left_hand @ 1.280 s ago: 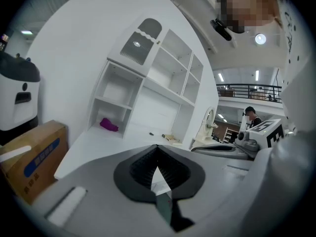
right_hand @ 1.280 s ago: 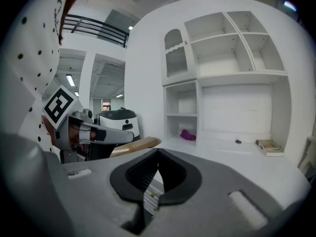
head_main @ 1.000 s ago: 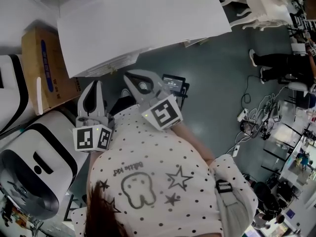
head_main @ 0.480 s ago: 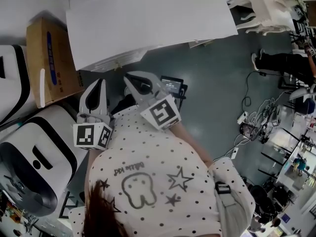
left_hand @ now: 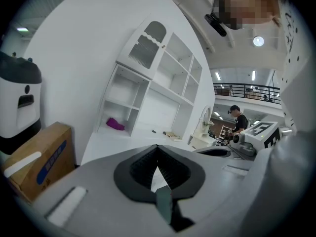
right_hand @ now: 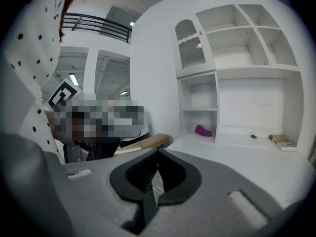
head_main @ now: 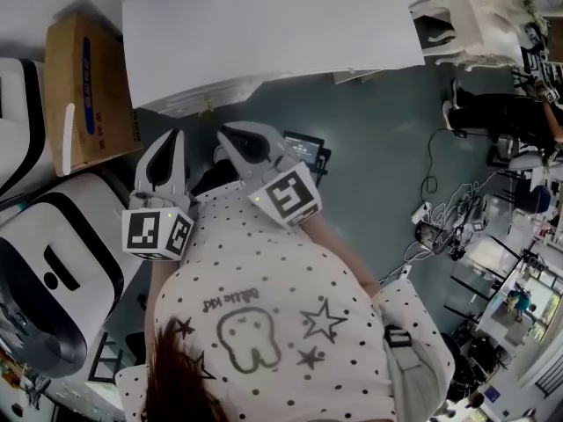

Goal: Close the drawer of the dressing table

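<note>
Nothing readable for certain. On the shirt (head_main: 264, 315), lower middle of the head view, one short cursive line over a tooth drawing, ending perhaps in "kid". On the left cube (head_main: 158, 233) and right cube (head_main: 286, 196), black-and-white square markers, no letters. On the box (head_main: 84, 86), upper left, a blue printed strip, too small to read.

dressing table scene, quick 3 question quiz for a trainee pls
1. True or false: the left tool and the right tool are both shut and empty.
2. In the head view, what stands left of the dressing table? A) cardboard box B) bed C) ladder
3. Fill in: the small thing in the table's low left shelf is ____ in colour.
Key: 1 true; 2 A; 3 purple.
</note>
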Demonstrator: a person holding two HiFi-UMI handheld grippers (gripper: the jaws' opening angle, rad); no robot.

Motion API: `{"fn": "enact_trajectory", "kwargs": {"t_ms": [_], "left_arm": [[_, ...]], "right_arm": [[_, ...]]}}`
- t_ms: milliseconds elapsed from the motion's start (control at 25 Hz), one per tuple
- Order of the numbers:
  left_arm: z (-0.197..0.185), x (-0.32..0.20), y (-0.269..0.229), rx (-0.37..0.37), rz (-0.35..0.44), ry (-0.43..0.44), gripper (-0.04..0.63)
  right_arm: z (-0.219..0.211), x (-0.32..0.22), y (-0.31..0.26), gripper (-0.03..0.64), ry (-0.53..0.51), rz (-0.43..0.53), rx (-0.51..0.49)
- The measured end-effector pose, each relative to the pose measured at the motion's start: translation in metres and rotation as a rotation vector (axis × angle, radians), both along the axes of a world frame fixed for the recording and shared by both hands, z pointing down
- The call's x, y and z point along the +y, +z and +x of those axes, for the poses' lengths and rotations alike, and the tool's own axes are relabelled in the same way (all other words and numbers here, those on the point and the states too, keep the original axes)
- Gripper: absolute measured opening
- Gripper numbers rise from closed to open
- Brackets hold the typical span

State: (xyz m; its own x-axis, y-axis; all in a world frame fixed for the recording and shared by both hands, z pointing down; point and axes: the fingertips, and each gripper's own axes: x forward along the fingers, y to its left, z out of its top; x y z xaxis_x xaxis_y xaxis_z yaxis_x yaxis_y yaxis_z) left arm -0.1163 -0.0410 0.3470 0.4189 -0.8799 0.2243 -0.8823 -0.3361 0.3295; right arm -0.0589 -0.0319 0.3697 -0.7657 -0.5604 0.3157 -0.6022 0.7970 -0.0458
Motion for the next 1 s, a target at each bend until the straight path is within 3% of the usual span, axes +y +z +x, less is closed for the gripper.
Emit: {"fn": "enact_trajectory", "kwargs": {"t_ms": [240, 1000], "left_arm": [[-0.01, 0.005, 0.001, 0.009, 0.008, -0.023, -0.002], [-0.007, 0.018, 0.004, 0.014, 0.004, 0.032, 0.0]], "right_arm": [[-0.005, 0.004, 0.0, 0.0, -0.005, 0.014, -0.001], [-0.007, 0.015, -0.006, 0.001, 0.03, 0.04, -0.008]]}}
